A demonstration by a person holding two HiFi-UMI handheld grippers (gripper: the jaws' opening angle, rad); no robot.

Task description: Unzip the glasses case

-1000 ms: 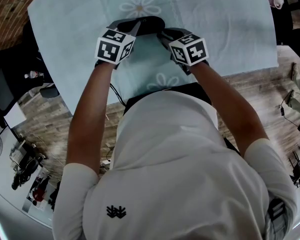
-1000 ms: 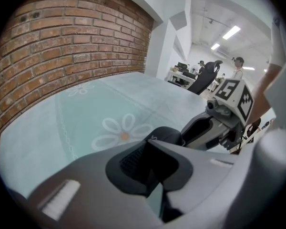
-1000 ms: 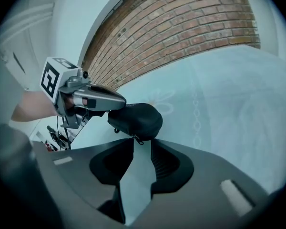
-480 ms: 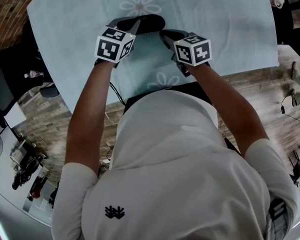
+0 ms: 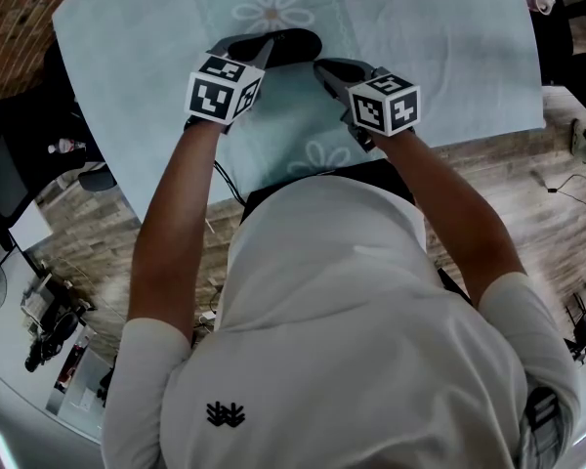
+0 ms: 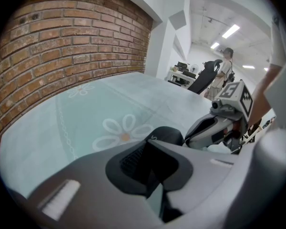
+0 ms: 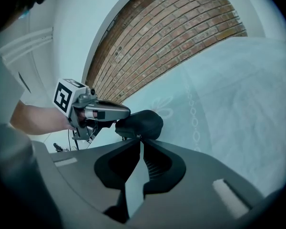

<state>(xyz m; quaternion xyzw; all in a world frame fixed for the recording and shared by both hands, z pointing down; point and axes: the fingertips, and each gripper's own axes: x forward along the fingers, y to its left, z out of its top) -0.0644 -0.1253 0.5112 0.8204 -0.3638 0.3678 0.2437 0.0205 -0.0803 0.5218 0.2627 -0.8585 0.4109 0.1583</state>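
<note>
A black glasses case point(image 5: 291, 43) lies on the pale teal cloth point(image 5: 430, 27) near the flower print. My left gripper point(image 5: 262, 53) grips the case's left end, jaws closed on the case point(image 6: 168, 134) just past the tips point(image 6: 150, 142). From the other side comes my right gripper point(image 5: 321, 66), its jaws pinched nearly together at the case's near end point(image 7: 141, 122). A small zipper pull point(image 7: 138, 136) sits right at the tips of the right gripper point(image 7: 139, 141). In the right gripper view the left gripper point(image 7: 119, 119) clamps the case's far end.
The cloth-covered table ends close to the person's body point(image 5: 313, 169), with wood floor beyond. A brick wall point(image 6: 62, 46) runs along the table's far side. In the room behind stand a person point(image 6: 225, 68) and an office chair point(image 6: 202, 80).
The right gripper's jaws have closed at the case's end, and its marker cube has rolled and shifted slightly right. The left gripper and the case have stayed put.
</note>
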